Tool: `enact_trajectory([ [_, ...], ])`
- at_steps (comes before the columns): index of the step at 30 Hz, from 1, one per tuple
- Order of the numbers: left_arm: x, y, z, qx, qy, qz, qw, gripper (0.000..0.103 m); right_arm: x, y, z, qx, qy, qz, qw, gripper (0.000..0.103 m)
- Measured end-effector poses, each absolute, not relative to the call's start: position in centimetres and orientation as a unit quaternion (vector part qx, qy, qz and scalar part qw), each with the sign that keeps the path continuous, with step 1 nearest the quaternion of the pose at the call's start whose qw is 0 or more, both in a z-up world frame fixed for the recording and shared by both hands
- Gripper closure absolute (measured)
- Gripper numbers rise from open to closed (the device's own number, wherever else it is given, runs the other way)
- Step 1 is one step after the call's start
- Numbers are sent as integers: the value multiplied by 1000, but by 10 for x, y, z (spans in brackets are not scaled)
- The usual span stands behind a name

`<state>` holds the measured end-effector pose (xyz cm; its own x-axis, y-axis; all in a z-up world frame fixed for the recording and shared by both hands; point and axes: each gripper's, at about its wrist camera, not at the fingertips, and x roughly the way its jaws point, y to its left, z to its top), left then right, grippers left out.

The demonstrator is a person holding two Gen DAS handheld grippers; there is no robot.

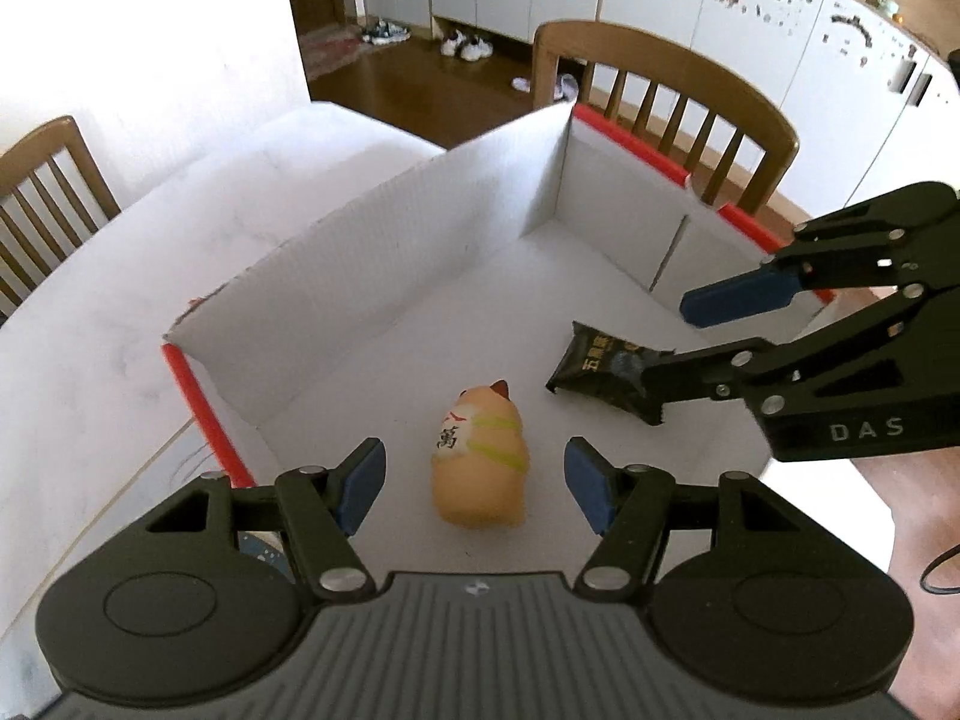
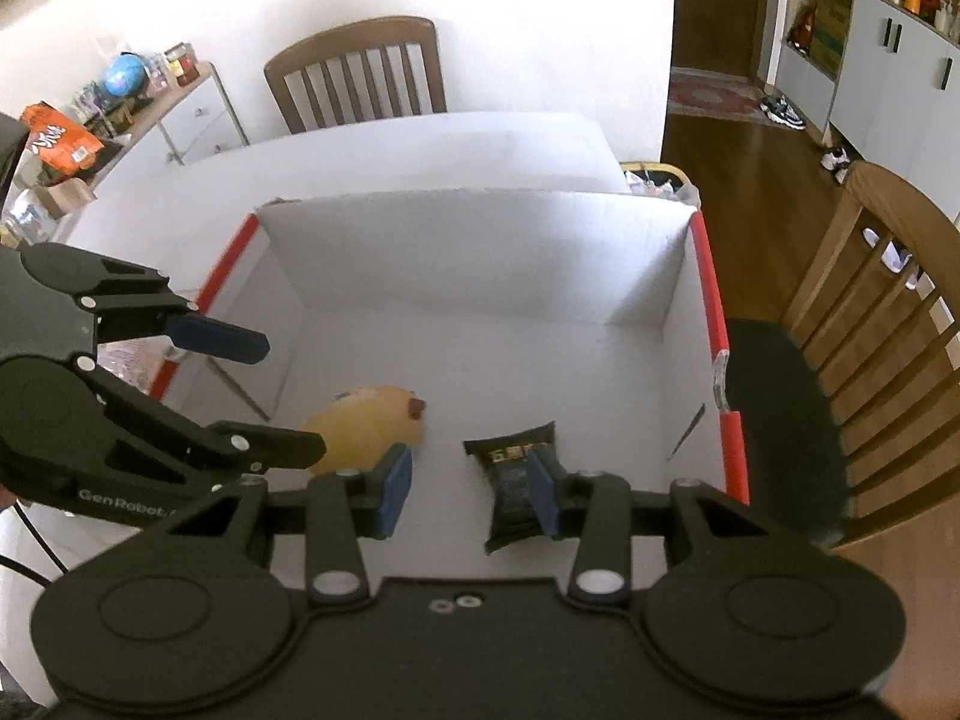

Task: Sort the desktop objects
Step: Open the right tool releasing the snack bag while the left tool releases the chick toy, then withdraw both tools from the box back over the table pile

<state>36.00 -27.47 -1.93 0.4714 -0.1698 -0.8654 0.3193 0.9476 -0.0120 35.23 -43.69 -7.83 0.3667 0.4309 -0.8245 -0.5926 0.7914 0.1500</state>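
Orange-yellow rubber lucky-cat figurine (image 1: 480, 459) is seen lying on its side on the floor of the white cardboard box with red-taped rim (image 1: 384, 252), head pointing toward the far wall. Black foil snack packet with gold lettering (image 1: 606, 375) is seen lying flat on the same box floor, near the figurine on its right, not touching it.

Left hand-held gripper (image 1: 474, 480) is held over the box with blue pads spread wide, either side of the figurine; no contact is visible. Right hand-held gripper (image 2: 471, 489) is also spread wide above the packet (image 2: 519, 483); one blue pad (image 2: 543, 495) overlaps the packet in view, contact cannot be told. Nothing is gripped by either.

Box is set on a white tabletop (image 1: 90, 324). Brown wooden slat-back chairs (image 1: 672, 102) are placed round the tabletop. White cabinets (image 1: 750, 6) and shoes on the brown wood floor (image 1: 465, 45) are seen behind.
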Motion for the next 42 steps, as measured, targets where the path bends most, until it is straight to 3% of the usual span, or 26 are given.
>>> enact_trajectory([
  [9, 325, -263, 3, 41, 462, -141, 875, 36, 330, -429, -61, -76, 446, 322, 832, 52],
  [11, 316, -258, 9, 33, 452, -136, 881, 28, 324, -427, -56, -76, 438, 324, 835, 47],
  [25, 269, -222, 28, 2, 406, -122, 906, 15, 288, -420, -38, -53, 402, 316, 858, 26],
  [28, 258, -212, 31, 1, 393, -115, 912, 1, 278, -413, -34, -56, 386, 311, 867, 18],
  [42, 205, -147, 39, -17, 358, -77, 930, 0, 236, -364, -29, -48, 366, 310, 876, 14],
])
